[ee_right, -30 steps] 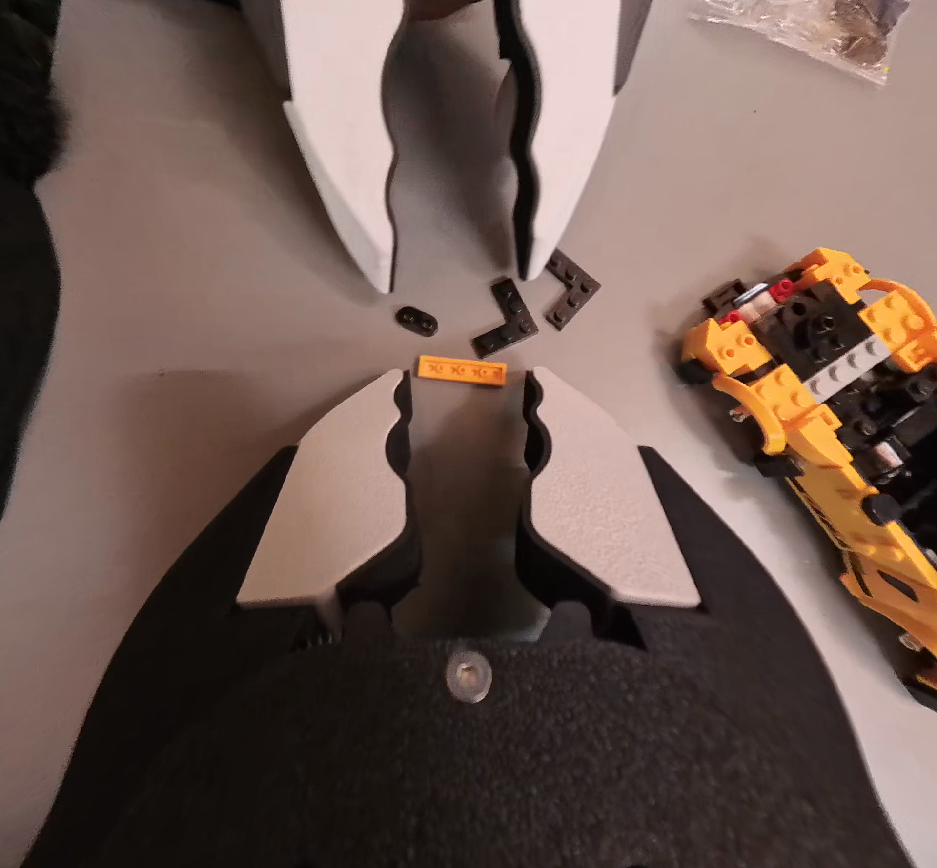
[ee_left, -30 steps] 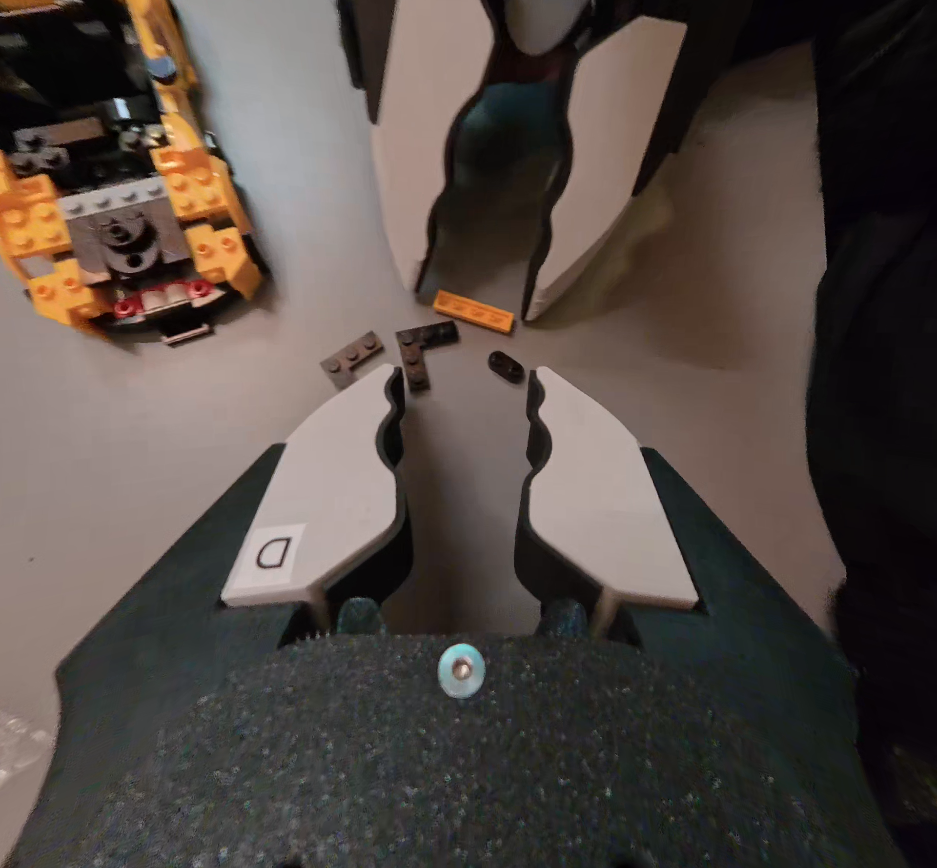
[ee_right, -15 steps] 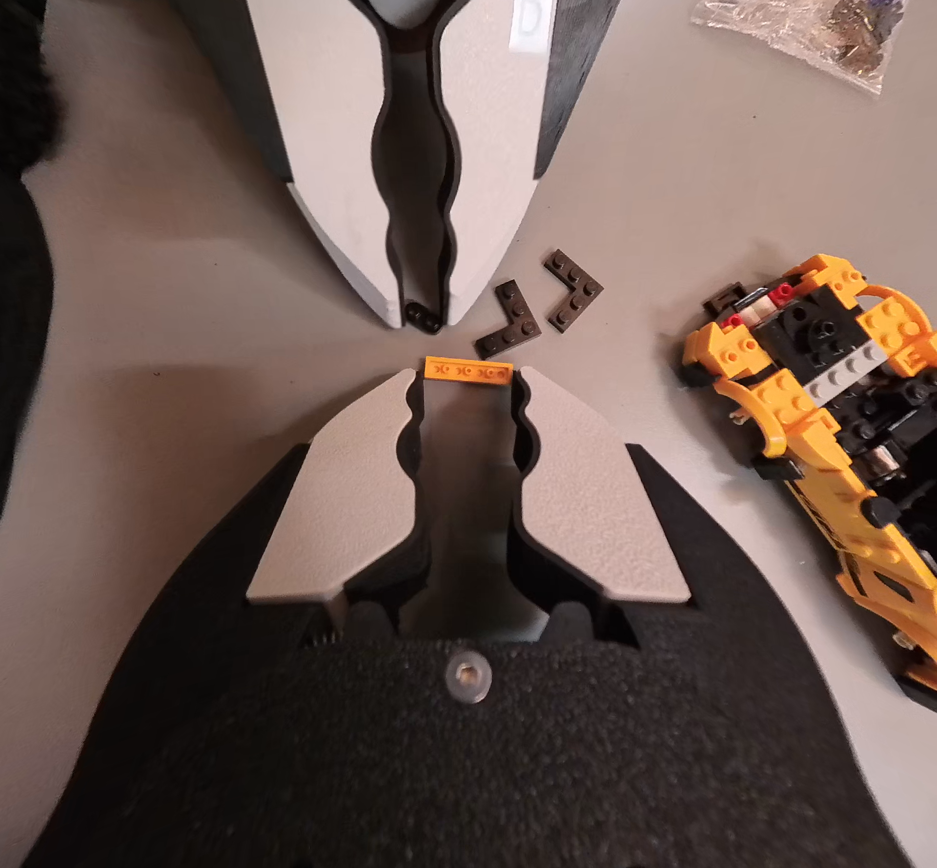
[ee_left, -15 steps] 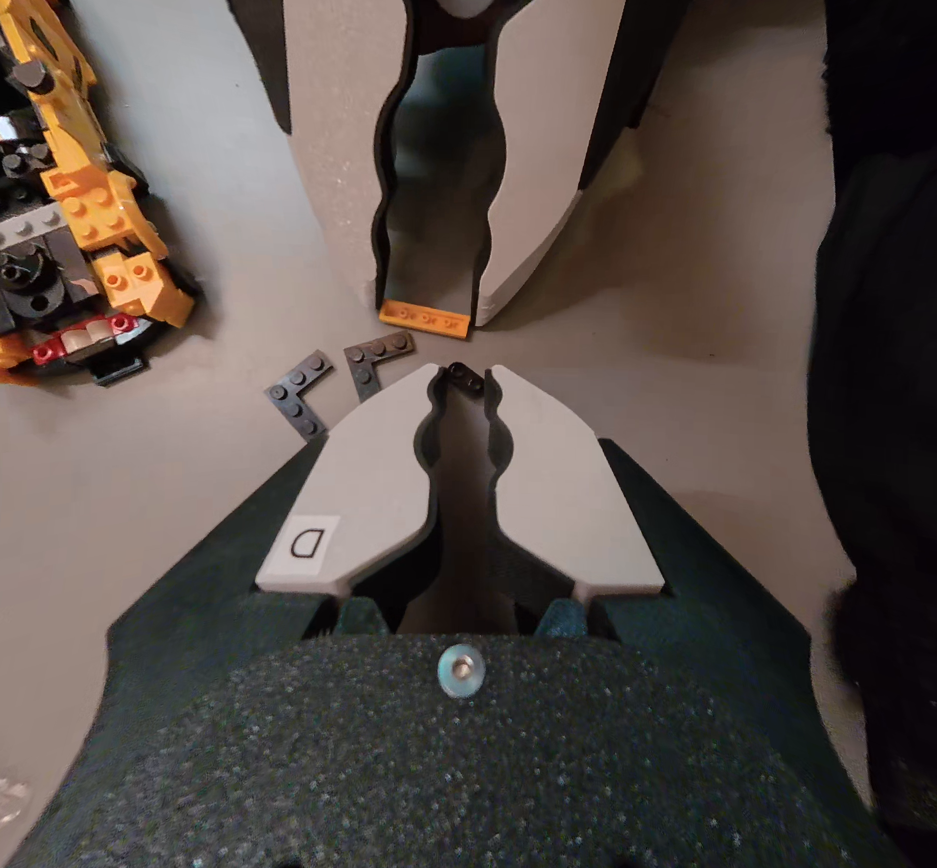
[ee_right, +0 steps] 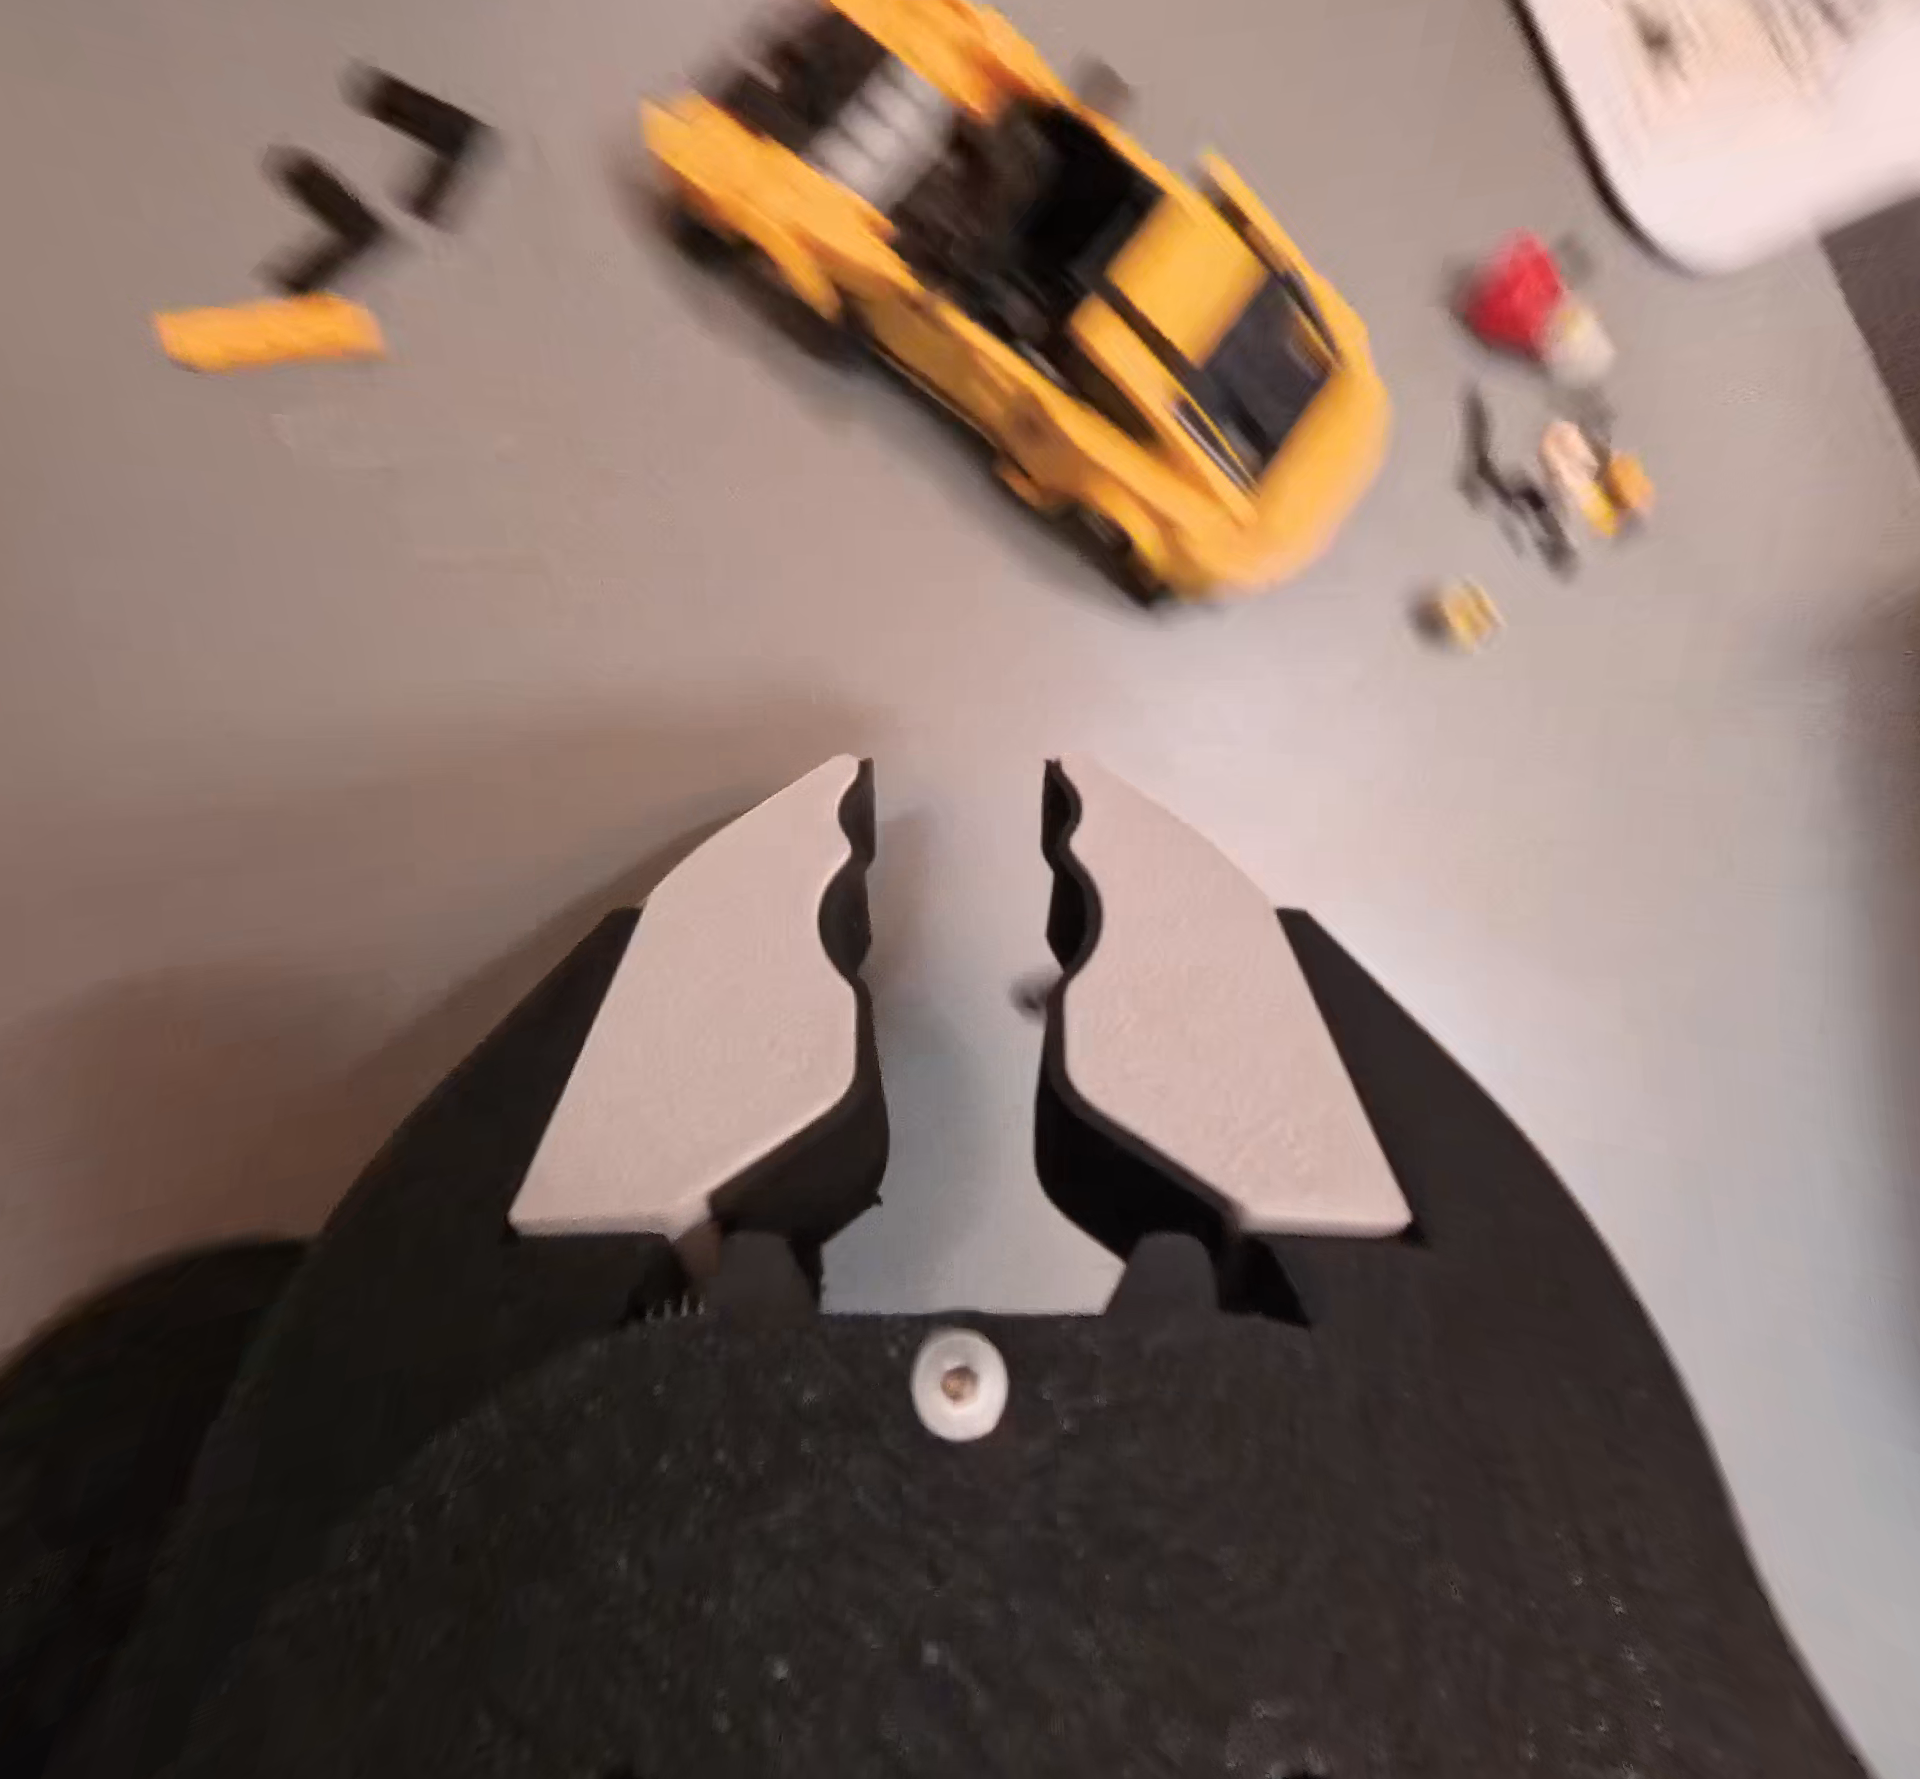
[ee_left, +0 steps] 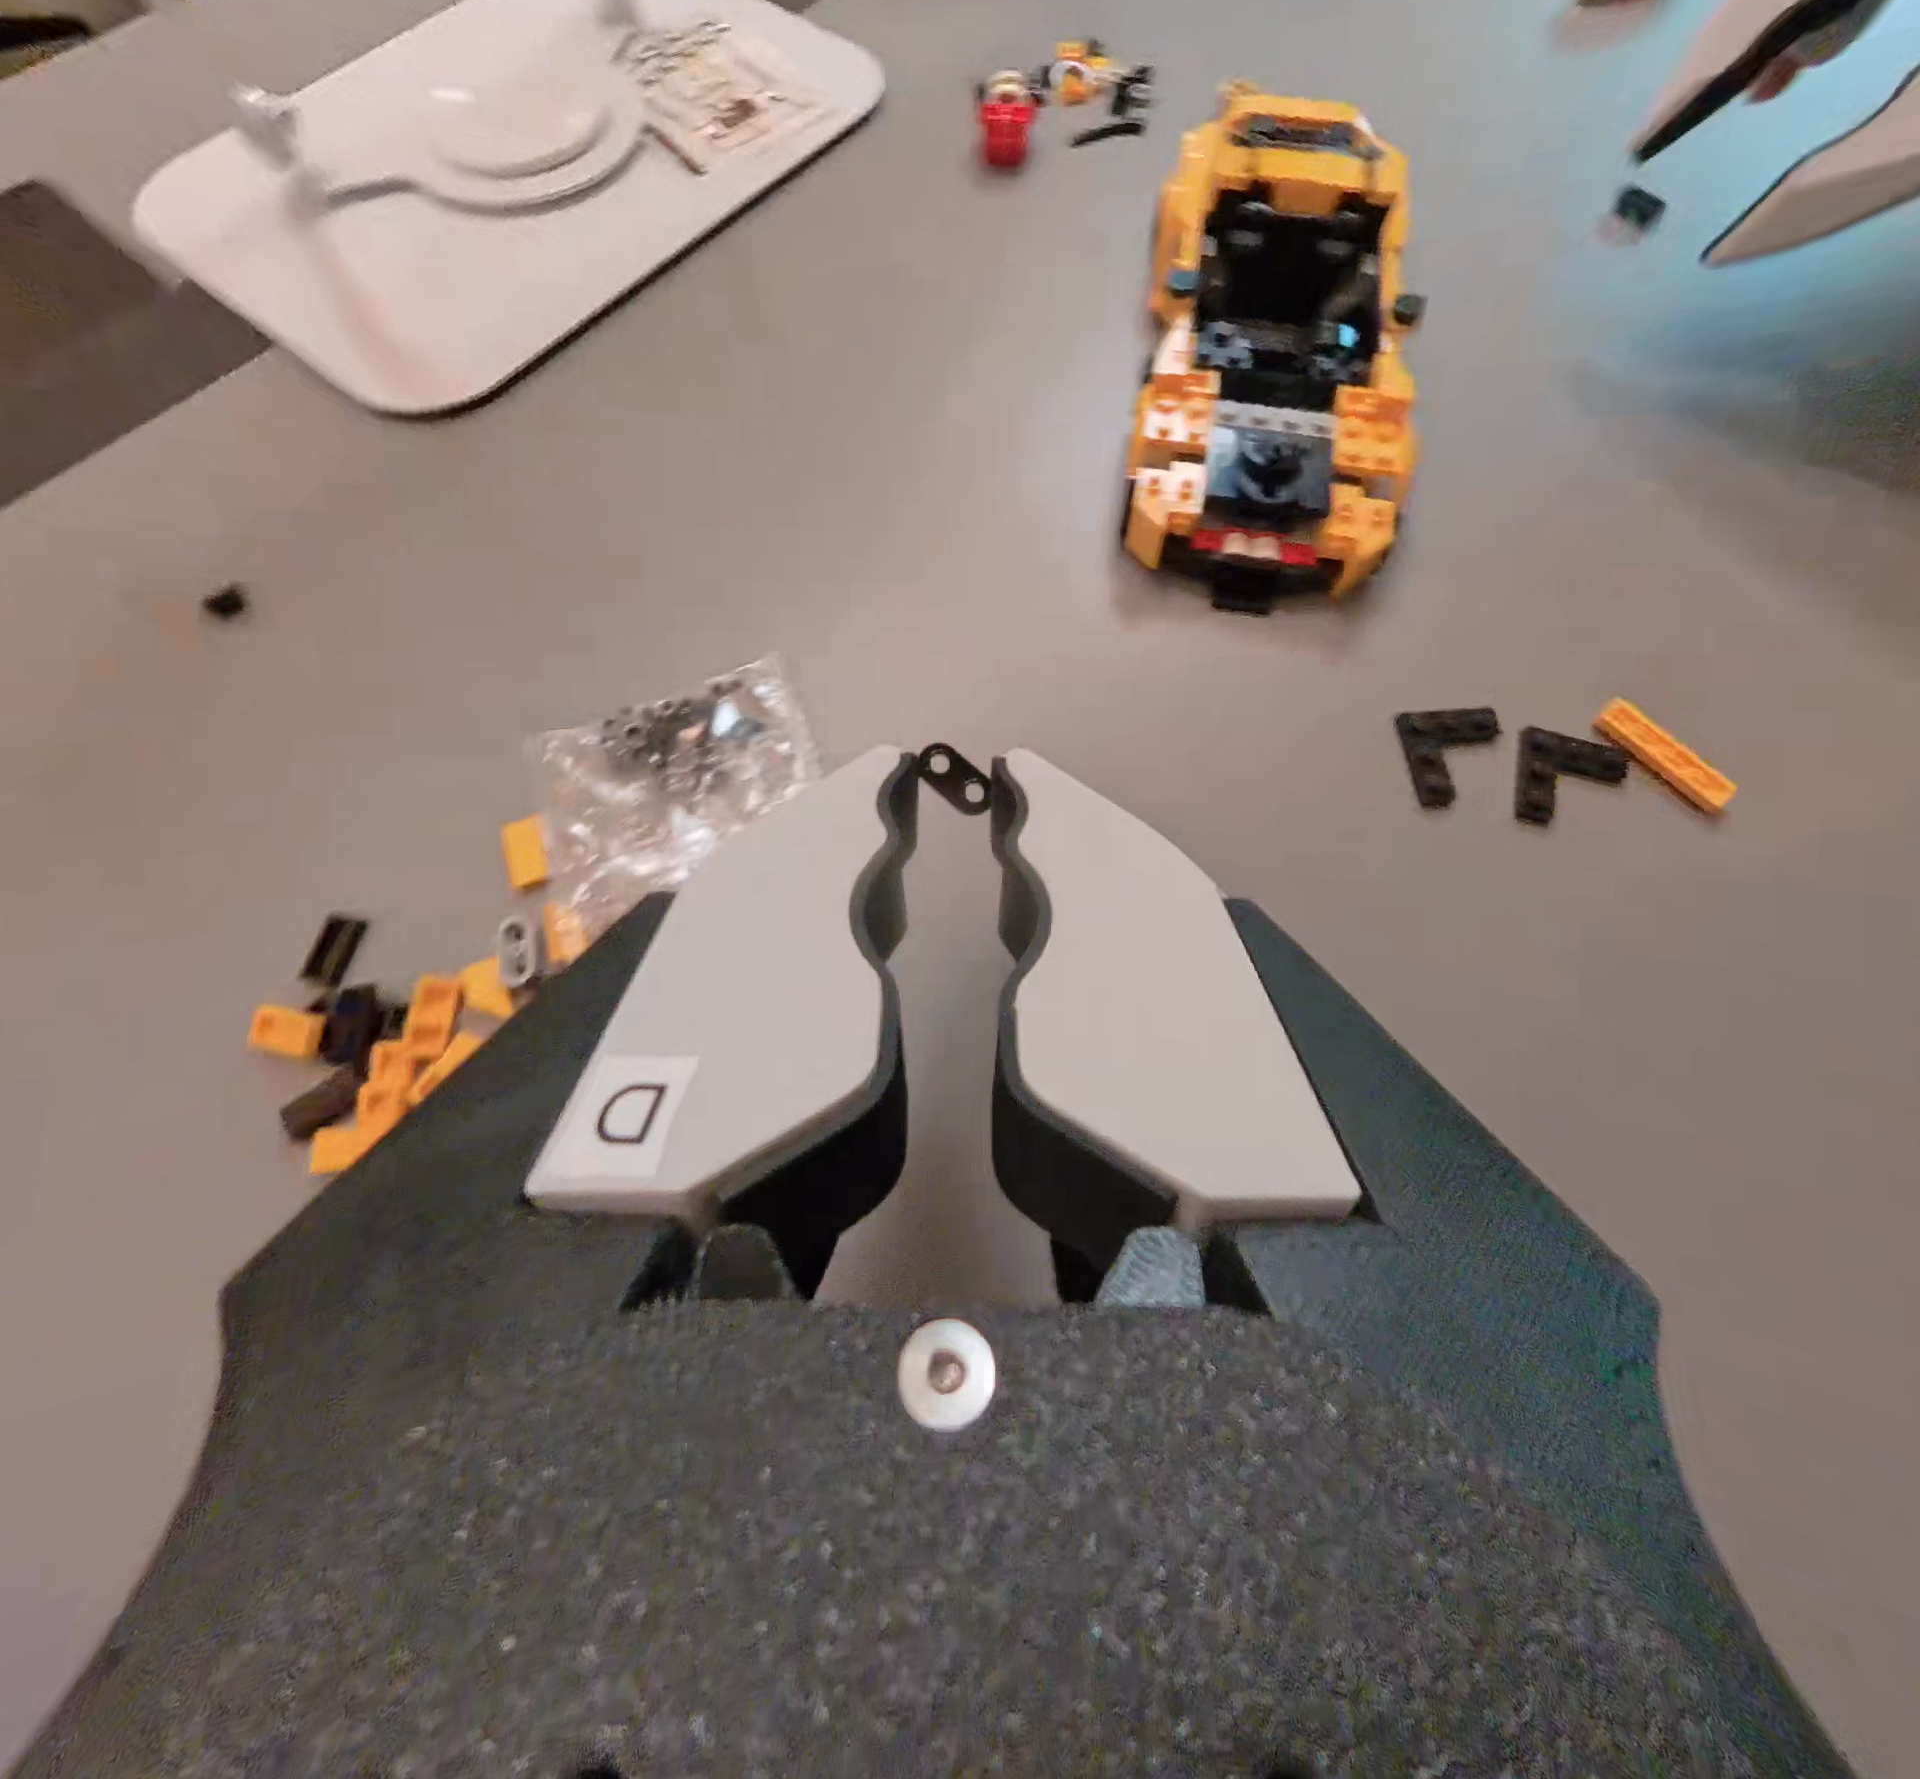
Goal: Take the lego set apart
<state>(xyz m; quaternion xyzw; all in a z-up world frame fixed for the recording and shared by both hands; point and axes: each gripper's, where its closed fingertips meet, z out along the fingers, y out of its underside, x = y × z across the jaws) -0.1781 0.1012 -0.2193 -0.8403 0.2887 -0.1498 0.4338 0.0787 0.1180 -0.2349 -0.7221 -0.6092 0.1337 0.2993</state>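
**Lego car partly stripped, most of the body still together**

Yellow lego car [ee_left: 1270, 347] sits on the grey bench [ee_left: 831, 503], toward the far right part in the left wrist view. Roof and rear top are off, black interior exposed; sides, nose and chassis still joined. Judged well short of done.

Just nearer than the car: two black L-plates [ee_left: 1507, 761] and an orange flat plate [ee_left: 1665, 755], already off. Beyond it, red and small bits [ee_left: 1049, 103].

Left hand-held gripper [ee_left: 956, 779] is clamped on a small black two-hole plate [ee_left: 954, 777], lifted clear of the bench. Below-left of it lie a pile of loose orange and black bricks [ee_left: 384, 1033] and a clear bag of parts [ee_left: 665, 773], probably the drop spot.

Right hand-held gripper [ee_right: 958, 784] has its jaws apart, nothing in them, near the car; view blurred.

White tray [ee_left: 499, 171] at the far left corner.
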